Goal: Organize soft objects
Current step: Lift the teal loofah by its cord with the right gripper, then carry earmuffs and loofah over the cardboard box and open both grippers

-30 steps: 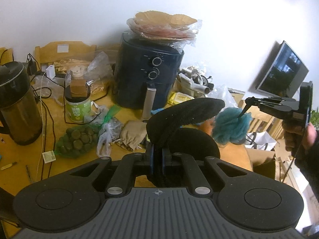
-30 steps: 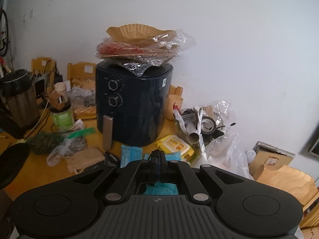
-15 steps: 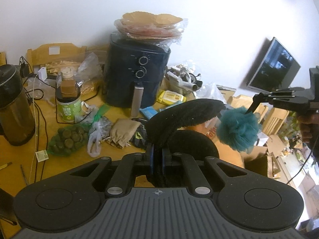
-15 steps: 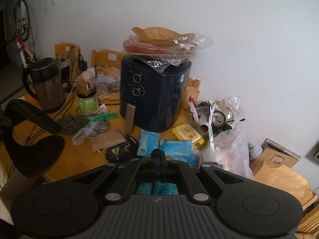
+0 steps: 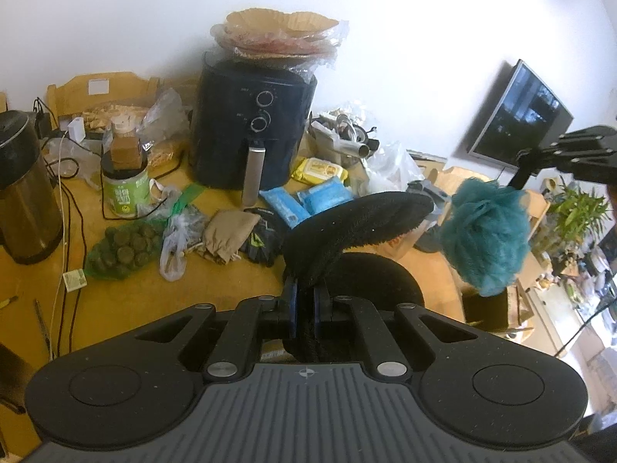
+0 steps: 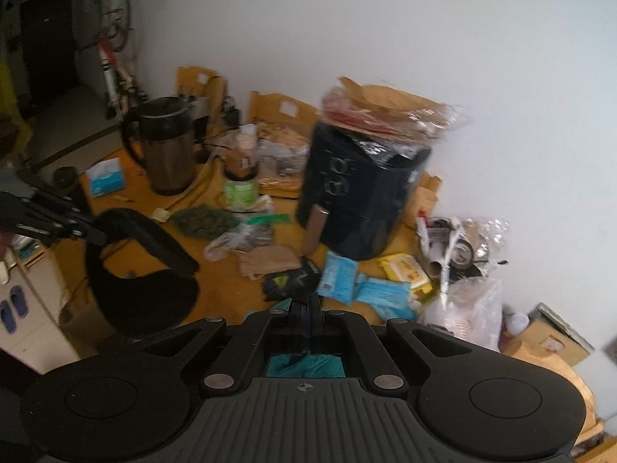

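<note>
My left gripper point(image 5: 304, 293) is shut on a black fuzzy earmuff point(image 5: 358, 227), held up above the front of the yellow table point(image 5: 127, 305). It also shows in the right wrist view point(image 6: 142, 266) at the left. My right gripper point(image 6: 306, 308) is shut on a teal bath pouf point(image 6: 304, 364), which hangs under it. In the left wrist view the pouf point(image 5: 486, 235) hangs in the air at the right, off the table's edge, under the right gripper point(image 5: 520, 177).
A black air fryer point(image 5: 250, 131) stands at the back with a bag of paper liners on top. A kettle point(image 5: 23, 189) is at the left. Jar point(image 5: 125, 181), green bag point(image 5: 123, 254), brown pouch point(image 5: 227, 235), blue packs point(image 5: 304, 204) and wipes point(image 5: 320, 169) litter the table. A cardboard box point(image 5: 486, 308) sits below the pouf.
My right gripper has pulled back and up to the right with the teal pouf, away from the table. The left gripper has drawn back a little with the earmuff.
</note>
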Demonstrator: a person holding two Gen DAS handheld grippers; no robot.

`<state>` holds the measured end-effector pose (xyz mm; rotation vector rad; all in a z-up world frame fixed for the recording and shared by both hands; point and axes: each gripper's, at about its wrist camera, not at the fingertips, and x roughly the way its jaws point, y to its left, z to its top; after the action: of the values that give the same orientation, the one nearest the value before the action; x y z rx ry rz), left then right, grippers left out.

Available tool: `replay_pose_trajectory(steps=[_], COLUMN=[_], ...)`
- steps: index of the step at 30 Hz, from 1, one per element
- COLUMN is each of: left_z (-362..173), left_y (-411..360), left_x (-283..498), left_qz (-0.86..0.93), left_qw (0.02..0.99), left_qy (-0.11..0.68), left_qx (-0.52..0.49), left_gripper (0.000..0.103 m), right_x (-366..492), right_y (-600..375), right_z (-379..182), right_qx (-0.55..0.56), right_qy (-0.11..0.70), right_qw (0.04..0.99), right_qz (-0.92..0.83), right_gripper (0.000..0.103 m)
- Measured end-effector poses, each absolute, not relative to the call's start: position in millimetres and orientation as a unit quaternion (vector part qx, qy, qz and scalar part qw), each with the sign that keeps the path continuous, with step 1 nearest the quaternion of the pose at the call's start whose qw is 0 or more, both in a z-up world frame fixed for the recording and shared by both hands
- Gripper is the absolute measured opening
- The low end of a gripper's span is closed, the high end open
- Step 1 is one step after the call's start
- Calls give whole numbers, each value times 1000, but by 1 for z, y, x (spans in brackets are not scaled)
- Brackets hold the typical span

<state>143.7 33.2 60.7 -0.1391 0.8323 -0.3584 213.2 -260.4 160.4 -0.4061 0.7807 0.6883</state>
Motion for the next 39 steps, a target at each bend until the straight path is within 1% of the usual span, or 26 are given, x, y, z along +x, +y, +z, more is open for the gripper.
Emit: replay_pose_trajectory(steps=[6,13,18,22,23,25,28,32,33,39], left_z=[50,33,26,18,16,14,18,30,32,45], left_y=[34,30,26,22,20,19,22,27,27,35], left_x=[133,124,117,116,115,114,108,103,103,107], left_qz=[-168,-164,-152,-134,-132,-129,-130,-128,-126,-101], left_qw=[889,876,874,868,865,863,868,881,885,898], left_qy=[419,448,459,478,484,489,479,454,449,427], left_qx=[-70,-64,-42,-5,4,12,5,-12,-15,-36], left_gripper=[8,9,9,13,16,32,43,50,53,54], right_x=[194,186,178,174,173,171,169,169,169,171], right_y=[-246,-225,-208,-195,-192,-188,-184,-178,-177,-163], right_z=[174,162,152,145,143,140,136,131,131,131], right_qx=[-212,-226,-244,-264,-268,-276,-286,-293,-295,-296], right_qy=[362,383,397,406,409,412,416,419,418,410], right_qw=[835,803,778,757,752,745,735,728,727,720], right_qz=[357,396,422,439,442,447,453,457,458,475], right_gripper=[2,2,2,2,2,3,2,2,2,2])
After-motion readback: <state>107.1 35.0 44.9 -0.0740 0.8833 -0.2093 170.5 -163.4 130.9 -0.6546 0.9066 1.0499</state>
